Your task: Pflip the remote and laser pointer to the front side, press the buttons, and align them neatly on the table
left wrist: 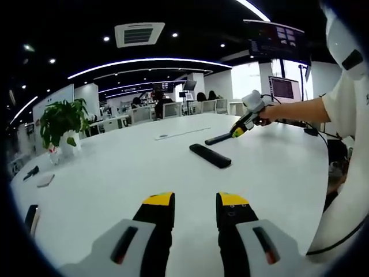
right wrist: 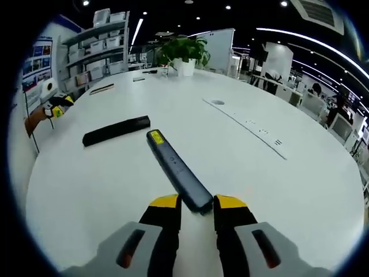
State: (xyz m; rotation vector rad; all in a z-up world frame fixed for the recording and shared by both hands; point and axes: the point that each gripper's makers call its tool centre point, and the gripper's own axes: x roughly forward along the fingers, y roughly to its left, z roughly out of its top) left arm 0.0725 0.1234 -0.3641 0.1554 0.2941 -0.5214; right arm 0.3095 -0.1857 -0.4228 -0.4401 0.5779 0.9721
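Laser pointer (right wrist: 176, 168) in right tool (right wrist: 196, 203), remote (right wrist: 116, 131) well apart.

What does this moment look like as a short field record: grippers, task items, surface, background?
left gripper: open, holding nothing, above the table
right gripper: jaws either side of the laser pointer end; grip unclear
remote: flat on the table, apart from the pointer
table: white, rounded
background: potted plant, shelving

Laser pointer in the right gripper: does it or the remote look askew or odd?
The laser pointer is held by one end in the right gripper, sticking out above the table. The remote lies flat at an angle to it, so they aren't aligned. Nothing looks damaged.
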